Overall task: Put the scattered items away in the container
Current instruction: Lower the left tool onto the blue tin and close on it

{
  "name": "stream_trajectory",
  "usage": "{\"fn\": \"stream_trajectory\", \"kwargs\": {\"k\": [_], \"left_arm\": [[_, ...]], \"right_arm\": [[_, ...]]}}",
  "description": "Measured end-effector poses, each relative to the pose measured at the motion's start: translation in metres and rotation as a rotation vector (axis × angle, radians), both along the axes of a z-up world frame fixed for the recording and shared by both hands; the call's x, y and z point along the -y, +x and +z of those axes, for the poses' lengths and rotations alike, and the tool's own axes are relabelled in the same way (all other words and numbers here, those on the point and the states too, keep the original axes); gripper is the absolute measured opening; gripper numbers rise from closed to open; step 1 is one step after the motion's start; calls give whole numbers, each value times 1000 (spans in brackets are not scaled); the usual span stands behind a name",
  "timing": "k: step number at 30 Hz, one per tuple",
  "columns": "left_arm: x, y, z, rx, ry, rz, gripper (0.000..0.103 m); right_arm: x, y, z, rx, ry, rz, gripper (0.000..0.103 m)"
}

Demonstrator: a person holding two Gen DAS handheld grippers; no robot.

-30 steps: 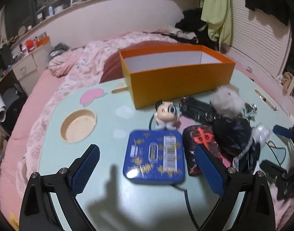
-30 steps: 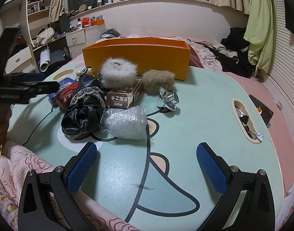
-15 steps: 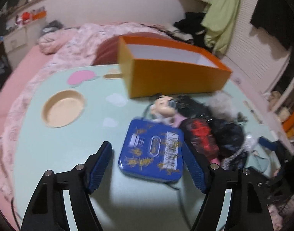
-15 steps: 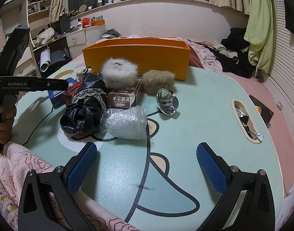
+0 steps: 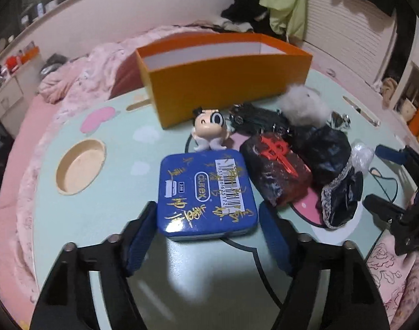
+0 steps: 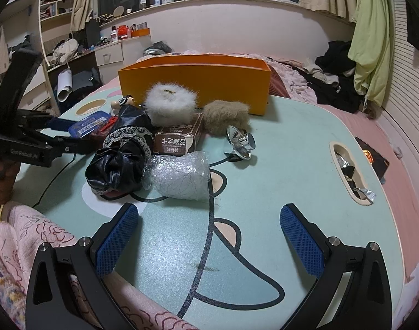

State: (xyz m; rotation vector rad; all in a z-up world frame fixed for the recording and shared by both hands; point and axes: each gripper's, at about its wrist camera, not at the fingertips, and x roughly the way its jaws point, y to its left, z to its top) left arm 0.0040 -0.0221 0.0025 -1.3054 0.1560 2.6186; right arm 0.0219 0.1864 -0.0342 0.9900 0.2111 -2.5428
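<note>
A blue tin (image 5: 206,192) lies flat on the mint table (image 5: 113,206). My left gripper (image 5: 208,209) straddles its near end, jaws closing, with the pads (image 5: 142,228) just beside its edges. Behind the tin stand a small figurine (image 5: 209,129) and the orange box (image 5: 228,82). To its right lie a red-and-black packet (image 5: 278,173), black lace cloth (image 5: 333,165) and a white fluff ball (image 5: 302,104). My right gripper (image 6: 209,220) hangs open over bare table. Ahead of it lie a bubble-wrap bundle (image 6: 182,176), a brown carton (image 6: 179,137), a brown fluff ball (image 6: 225,115) and a shiny metal piece (image 6: 242,143).
The table has a round recess (image 5: 80,167) at its left and a slot (image 6: 349,170) holding foil scraps at its right. Pink bedding (image 5: 72,88) surrounds the table. A dark toy car (image 5: 253,117) lies by the box. A hand (image 6: 0,176) holds the left gripper.
The left gripper has tipped down and come closer to the blue tin, and its jaws have narrowed from wide apart to just flanking it. The right gripper has stayed put.
</note>
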Motion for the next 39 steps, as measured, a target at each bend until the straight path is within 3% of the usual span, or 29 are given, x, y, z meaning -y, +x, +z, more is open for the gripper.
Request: {"fn": "stream_trajectory", "kwargs": {"k": [4, 7, 13, 15, 17, 22, 24, 25, 31, 35, 39], "left_arm": [[8, 12, 9, -60, 15, 52, 66], [12, 37, 18, -99, 81, 56, 66], [1, 75, 16, -133, 45, 42, 67], [-1, 78, 12, -146, 33, 38, 70], [-3, 77, 13, -159, 33, 52, 82], [-8, 66, 17, -163, 55, 55, 83], [-10, 58, 9, -122, 49, 60, 77], [-11, 56, 4, -100, 47, 63, 66], [-12, 66, 0, -134, 21, 84, 66], [-7, 65, -1, -133, 26, 105, 66], [-9, 66, -1, -134, 17, 105, 66]], "right_arm": [[0, 1, 1, -2, 0, 2, 103], [-1, 1, 1, 1, -8, 2, 103], [0, 0, 1, -1, -10, 3, 103], [0, 0, 0, -1, -10, 2, 103], [0, 0, 0, -1, -10, 2, 103], [0, 1, 0, -1, -10, 2, 103], [0, 1, 0, -1, -10, 2, 103], [0, 1, 0, -1, -10, 2, 103], [-1, 2, 1, -7, -20, -3, 103], [-10, 6, 7, -26, -87, -12, 102], [-8, 16, 22, -97, -110, 26, 88]]}}
